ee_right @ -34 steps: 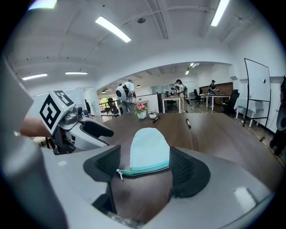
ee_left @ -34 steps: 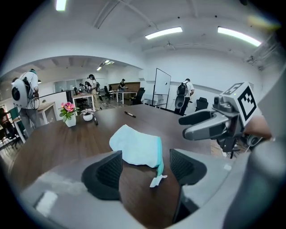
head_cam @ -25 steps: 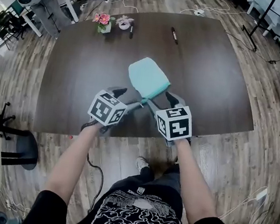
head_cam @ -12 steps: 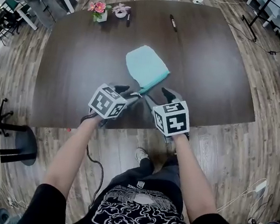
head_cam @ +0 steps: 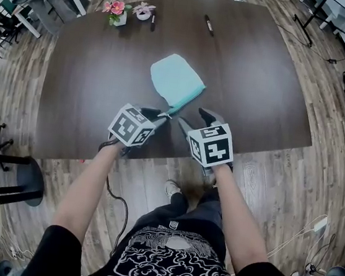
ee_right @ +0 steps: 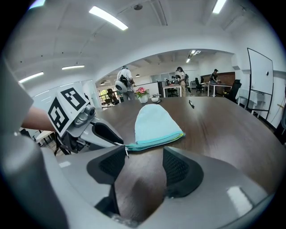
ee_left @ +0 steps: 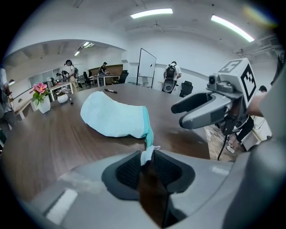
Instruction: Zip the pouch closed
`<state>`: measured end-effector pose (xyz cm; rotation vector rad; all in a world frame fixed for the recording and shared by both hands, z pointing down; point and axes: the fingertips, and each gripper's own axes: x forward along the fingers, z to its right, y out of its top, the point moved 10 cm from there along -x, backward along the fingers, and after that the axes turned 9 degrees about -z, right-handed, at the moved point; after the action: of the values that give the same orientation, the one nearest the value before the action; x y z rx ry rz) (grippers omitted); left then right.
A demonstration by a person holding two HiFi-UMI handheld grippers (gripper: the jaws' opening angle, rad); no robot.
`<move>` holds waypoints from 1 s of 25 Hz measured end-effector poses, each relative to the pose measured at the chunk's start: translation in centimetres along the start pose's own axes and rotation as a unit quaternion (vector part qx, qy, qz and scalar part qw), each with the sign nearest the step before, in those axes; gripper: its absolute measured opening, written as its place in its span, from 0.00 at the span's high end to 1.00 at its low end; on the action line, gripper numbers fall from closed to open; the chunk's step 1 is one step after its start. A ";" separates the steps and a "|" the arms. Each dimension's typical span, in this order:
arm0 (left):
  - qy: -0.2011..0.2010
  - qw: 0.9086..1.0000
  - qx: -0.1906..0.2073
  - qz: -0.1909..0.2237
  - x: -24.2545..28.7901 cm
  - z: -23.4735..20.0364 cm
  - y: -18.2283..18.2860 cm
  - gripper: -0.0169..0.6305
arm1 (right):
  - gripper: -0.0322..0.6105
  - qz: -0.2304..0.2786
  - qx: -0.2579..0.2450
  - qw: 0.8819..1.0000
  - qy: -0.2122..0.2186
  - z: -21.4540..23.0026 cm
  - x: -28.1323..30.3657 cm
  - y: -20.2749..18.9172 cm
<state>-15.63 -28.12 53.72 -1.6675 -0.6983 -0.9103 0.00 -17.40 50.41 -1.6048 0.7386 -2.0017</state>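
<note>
We hold two grippers over a dark table (head_cam: pixel 260 82). A light blue pouch (head_cam: pixel 175 81) lies flat near the table's front edge, its teal zipper (ee_right: pixel 154 142) facing us. Our left gripper (ee_left: pixel 151 160), jaws just closing, pinches the tab (ee_left: pixel 146 155) at the zipper's end. Our right gripper (ee_right: pixel 143 162), its jaws just narrowed slightly, is open and empty just short of the zipper.

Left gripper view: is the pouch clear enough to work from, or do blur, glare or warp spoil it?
Left gripper view: pouch sharp and evenly lit, dark vignette at the corners, ceiling lights blown out. Right gripper view: zipper teeth readable, room bowed by the lens. Head view: table edges curve, shadows soft.
</note>
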 end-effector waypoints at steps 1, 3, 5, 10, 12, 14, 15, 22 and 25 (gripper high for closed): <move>0.000 1.000 -0.002 0.001 0.0 -0.1 0.0 0.83 | 0.54 -0.001 0.000 1.000 -0.001 0.0 -0.1 0.0; -0.003 1.000 -0.011 0.003 -0.1 -0.2 -0.1 0.92 | 0.54 -0.006 -0.002 1.000 -0.004 0.0 -0.3 -0.1; -0.014 0.999 -0.028 0.009 -0.2 -0.2 -0.2 0.93 | 0.54 -0.011 -0.008 1.000 -0.009 0.1 -0.6 0.0; -0.049 0.995 -0.076 0.032 -0.9 -0.6 -0.2 0.94 | 0.55 -0.006 -0.018 1.000 -0.012 0.0 -1.4 0.6; -0.061 0.992 -0.096 0.047 -1.4 -0.8 -0.1 0.94 | 0.55 -0.005 -0.023 1.000 -0.012 -0.1 -1.8 0.8; -0.070 0.990 -0.108 0.056 -2.1 -0.8 0.2 0.94 | 0.55 -0.004 -0.026 1.000 -0.012 -0.2 -2.4 1.1; -0.072 0.990 -0.109 0.058 -2.4 -0.7 0.4 0.94 | 0.55 -0.003 -0.027 1.000 -0.011 -0.2 -2.6 1.3; -0.069 0.992 -0.084 0.064 -4.3 -0.2 1.7 0.94 | 0.57 0.010 -0.044 0.999 0.001 -0.9 -3.6 2.6; -0.065 0.993 -0.071 0.062 -4.9 0.0 2.1 0.94 | 0.57 0.018 -0.050 0.998 0.014 -1.3 -3.6 3.2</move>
<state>-16.54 -28.76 48.52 -1.8880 -0.6213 -0.7833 -0.40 -17.25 45.48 -1.6103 0.8844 -1.9943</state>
